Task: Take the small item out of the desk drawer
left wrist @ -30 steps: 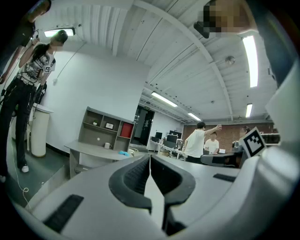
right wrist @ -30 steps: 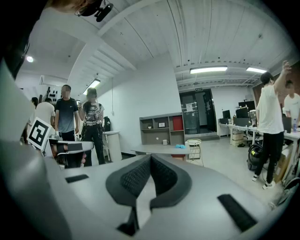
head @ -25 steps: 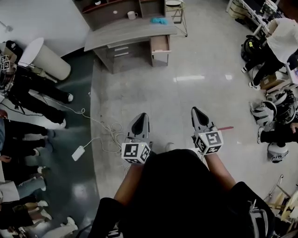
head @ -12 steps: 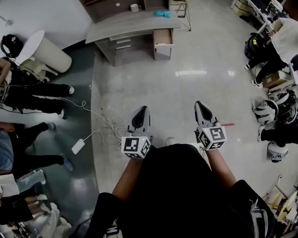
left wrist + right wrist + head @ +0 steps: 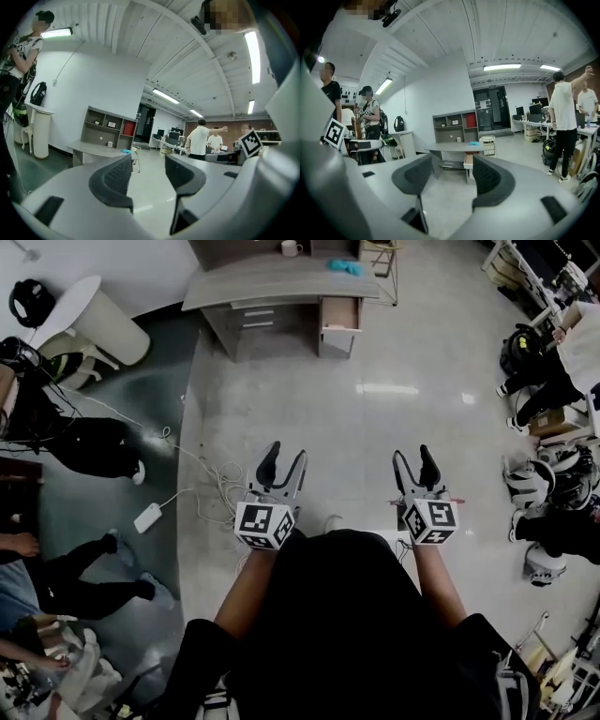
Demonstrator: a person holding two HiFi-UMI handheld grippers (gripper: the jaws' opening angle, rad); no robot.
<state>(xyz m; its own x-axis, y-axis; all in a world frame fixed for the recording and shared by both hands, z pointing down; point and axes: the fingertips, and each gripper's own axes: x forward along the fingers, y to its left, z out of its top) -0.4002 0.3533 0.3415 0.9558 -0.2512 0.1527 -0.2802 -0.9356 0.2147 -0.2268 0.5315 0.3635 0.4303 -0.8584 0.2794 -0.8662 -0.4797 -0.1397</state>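
Note:
A grey desk (image 5: 272, 289) stands far ahead across the floor, with one drawer (image 5: 339, 313) pulled open at its right end. What lies inside the drawer is too small to make out. In the right gripper view the open drawer (image 5: 468, 161) shows just beyond the jaws. My left gripper (image 5: 286, 457) and right gripper (image 5: 412, 457) are held side by side in front of the person, well short of the desk. Both have just been opening and stand open with nothing between their pads. In the left gripper view the desk (image 5: 93, 150) lies left of the left gripper (image 5: 147, 176).
A white mug (image 5: 290, 247) and a blue object (image 5: 345, 266) sit on the desk. Cables and a white power strip (image 5: 148, 517) lie on the floor at left. People stand along the left edge and right edge, with bags (image 5: 521, 349) and helmets on the right.
Both grippers' jaws have gone from shut to open. The desk has slid up toward the top of the head view, and the people at left have shifted.

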